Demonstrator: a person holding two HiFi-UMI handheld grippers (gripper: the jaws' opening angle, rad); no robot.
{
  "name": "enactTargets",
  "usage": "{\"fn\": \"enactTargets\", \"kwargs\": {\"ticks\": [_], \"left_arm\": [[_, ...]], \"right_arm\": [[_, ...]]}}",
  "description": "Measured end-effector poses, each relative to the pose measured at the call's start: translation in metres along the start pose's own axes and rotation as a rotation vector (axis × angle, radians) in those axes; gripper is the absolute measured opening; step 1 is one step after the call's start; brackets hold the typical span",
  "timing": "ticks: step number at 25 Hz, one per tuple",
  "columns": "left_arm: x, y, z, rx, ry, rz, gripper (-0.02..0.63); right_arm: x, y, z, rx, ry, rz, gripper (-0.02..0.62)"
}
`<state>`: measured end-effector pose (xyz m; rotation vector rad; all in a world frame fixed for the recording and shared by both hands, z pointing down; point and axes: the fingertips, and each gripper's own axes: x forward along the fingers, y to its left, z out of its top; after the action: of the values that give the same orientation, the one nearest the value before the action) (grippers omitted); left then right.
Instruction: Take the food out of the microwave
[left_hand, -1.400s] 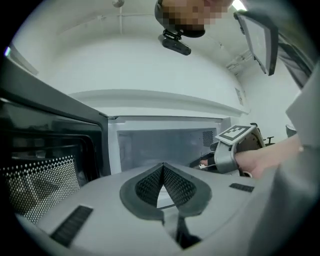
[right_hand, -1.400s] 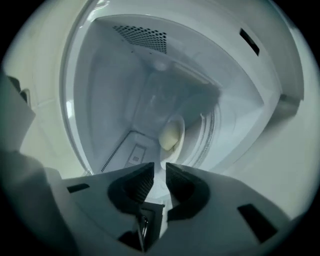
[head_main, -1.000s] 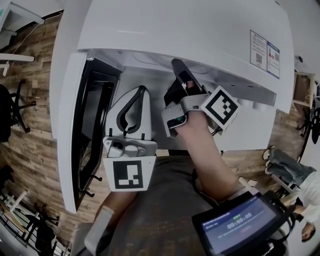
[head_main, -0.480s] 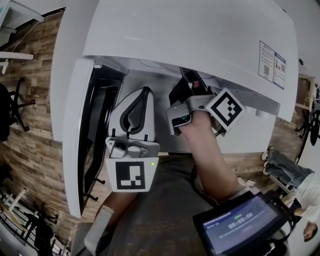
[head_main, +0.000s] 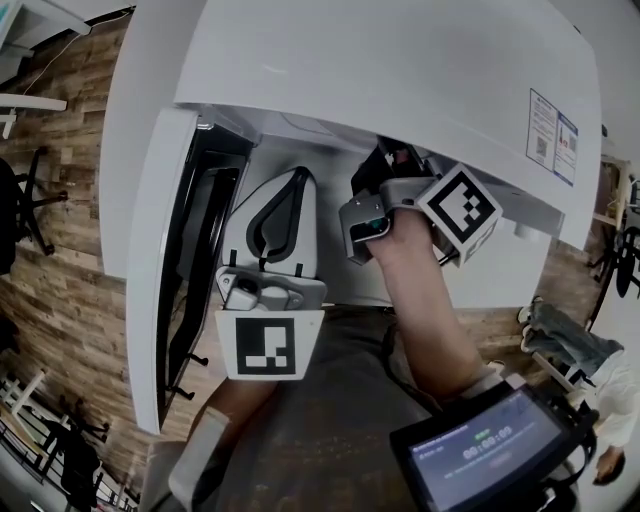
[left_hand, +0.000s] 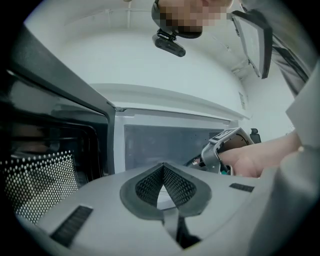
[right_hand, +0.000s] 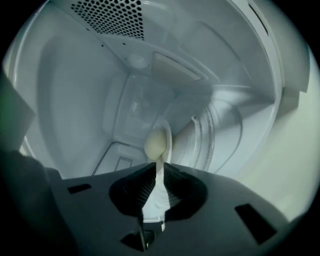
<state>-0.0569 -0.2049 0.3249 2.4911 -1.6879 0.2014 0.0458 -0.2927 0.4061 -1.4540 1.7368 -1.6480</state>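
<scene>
A wood floor shows beside the white microwave (head_main: 400, 60). Its door (head_main: 160, 260) is swung wide at the left of the frame. Your right gripper (head_main: 395, 165) reaches inside, upper middle. Its jaws have just closed and now pinch a thin white dish edge (right_hand: 154, 197), probably so the pale round food (right_hand: 155, 142) can slide out. Your left gripper (head_main: 297, 178) waits outside, pinched together on nothing.

You are holding your left gripper (head_main: 298, 178) nearly level, its fingers pressed together with nothing between them. Your right gripper (right_hand: 156, 167) is reaching forward and slightly down on an outstretched forearm (head_main: 420, 310). Its fingers have just been closing and are pinching a white plate (right_hand: 154, 200).
</scene>
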Motion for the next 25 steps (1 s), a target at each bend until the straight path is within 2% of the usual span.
{"fn": "enactTargets", "kwargs": {"ticks": [2, 4, 6, 11, 14, 19, 25], "left_arm": [[0.0, 0.002, 0.002, 0.002, -0.01, 0.006, 0.008], [0.0, 0.003, 0.002, -0.002, -0.018, 0.014, 0.008], [-0.001, 0.002, 0.001, -0.008, -0.021, 0.019, 0.008], [-0.005, -0.002, -0.004, -0.016, -0.003, 0.016, 0.008], [-0.008, -0.004, -0.002, -0.012, -0.007, 0.012, 0.008], [-0.008, 0.002, -0.002, -0.017, -0.011, 0.016, 0.008], [-0.006, 0.009, -0.002, -0.013, -0.016, 0.023, 0.008]], "right_arm": [[0.001, -0.002, -0.001, -0.004, 0.007, -0.011, 0.008], [0.001, -0.001, -0.001, -0.014, 0.014, 0.001, 0.006], [-0.001, 0.004, 0.0, -0.084, 0.022, 0.027, 0.006], [-0.002, 0.026, 0.0, -0.569, 0.036, 0.005, 0.008], [0.01, 0.034, -0.004, -0.735, 0.039, -0.005, 0.008], [0.024, 0.036, -0.004, -0.812, 0.056, -0.046, 0.008], [0.027, 0.025, -0.009, -0.893, 0.157, -0.133, 0.006]]}}
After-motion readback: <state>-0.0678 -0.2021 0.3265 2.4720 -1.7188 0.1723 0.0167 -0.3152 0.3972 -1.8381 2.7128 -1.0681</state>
